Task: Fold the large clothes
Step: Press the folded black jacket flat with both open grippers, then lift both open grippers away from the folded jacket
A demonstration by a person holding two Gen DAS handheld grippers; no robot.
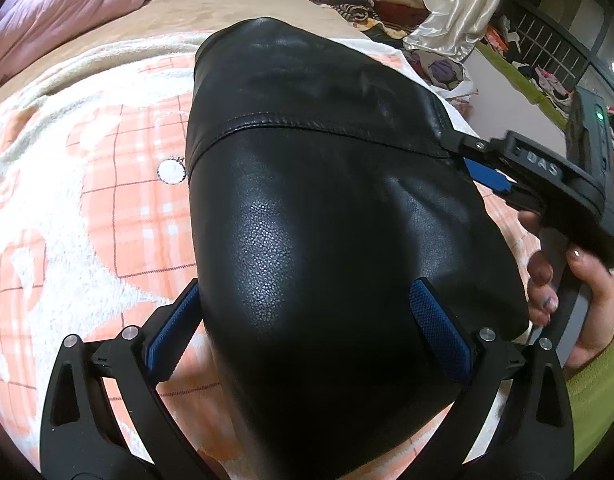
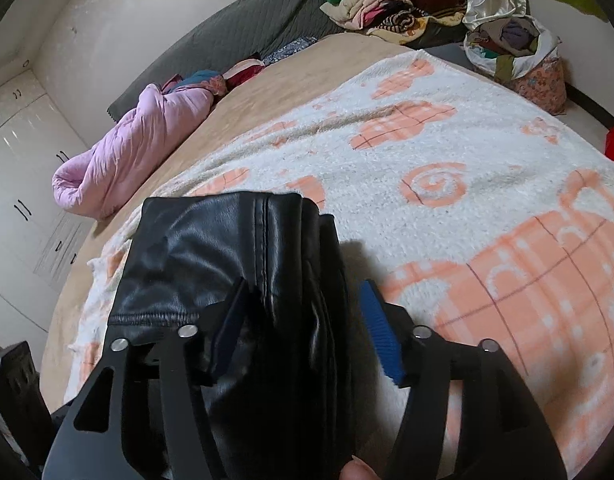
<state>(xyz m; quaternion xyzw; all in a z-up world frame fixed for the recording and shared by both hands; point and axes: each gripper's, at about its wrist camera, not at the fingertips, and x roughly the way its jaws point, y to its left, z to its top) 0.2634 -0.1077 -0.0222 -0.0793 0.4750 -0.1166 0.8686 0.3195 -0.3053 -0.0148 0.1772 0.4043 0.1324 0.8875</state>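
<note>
A black leather garment lies folded on the orange-and-white blanket on the bed. My left gripper stands wide open with the garment's near end bulging between its blue pads. My right gripper shows at the garment's right edge in the left wrist view, its fingertips at the seam. In the right wrist view the right gripper is open and straddles the garment's folded layers. A fingertip shows at the bottom edge.
A pink quilt lies rolled at the bed's far left. Piles of clothes and a full bag sit beyond the bed's far end. White cupboards stand at left.
</note>
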